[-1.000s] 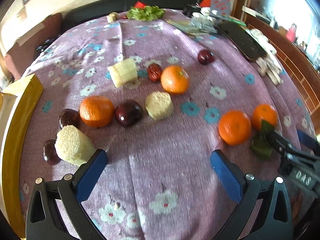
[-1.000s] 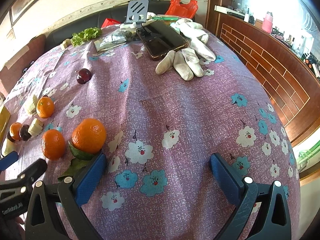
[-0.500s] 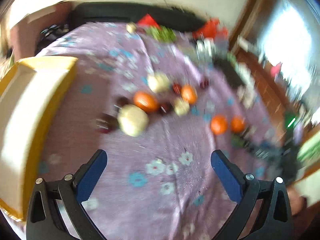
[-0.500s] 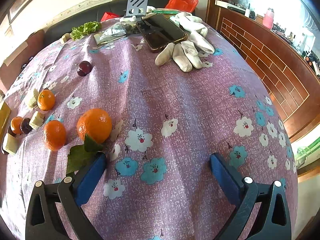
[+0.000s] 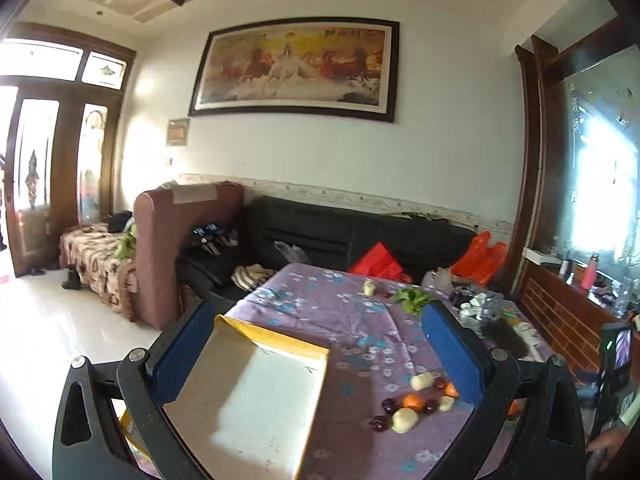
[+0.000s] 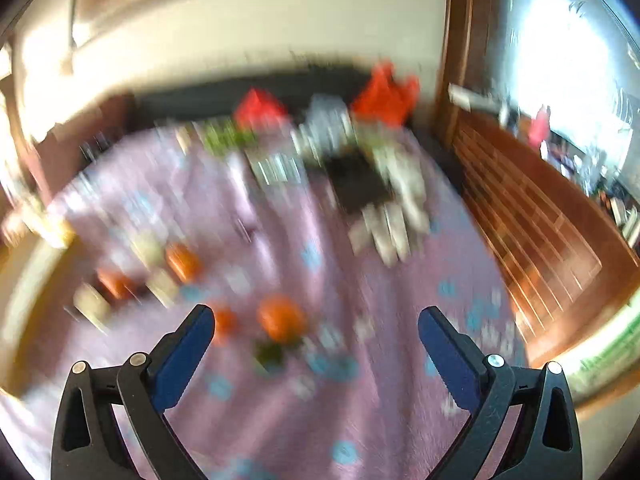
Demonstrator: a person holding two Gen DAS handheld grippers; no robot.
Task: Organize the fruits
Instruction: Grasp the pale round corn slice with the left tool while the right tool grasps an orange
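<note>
The fruits (image 5: 416, 404) lie in a loose cluster on the purple flowered cloth (image 5: 352, 320) of the worktop, just beside the right edge of the yellow-rimmed tray (image 5: 256, 396). The cluster's long axis runs slantwise, from the near end by the tray's right edge up and away toward the right. In it, seen from the left wrist, are an orange (image 5: 413, 402), three pale cut chunks (image 5: 405, 420), and several dark red round fruits (image 5: 379, 422); a second orange (image 5: 451, 389) at the far end is partly hidden behind a blue pad. None of the pieces sits inside the tray, whose pale floor is bare.

Farther from the tray, at the far side of the cloth, lie a small pale piece (image 5: 369, 288) and a bunch of green leaves (image 5: 414, 300); beyond those are red and orange bags (image 5: 478, 258) and a black sofa (image 5: 360, 236).

The left tongs (image 5: 316, 350) hang above the tray, spread wide, with nothing between the pads. The right tongs (image 6: 316, 346) are likewise spread and empty, over the cloth with a leafy orange (image 6: 280, 322) between them; that view is heavily motion-blurred, so finer detail cannot be told.

On the wall behind the sofa hangs a framed painting of horses (image 5: 294, 68) with writing along its top, too small to read.
</note>
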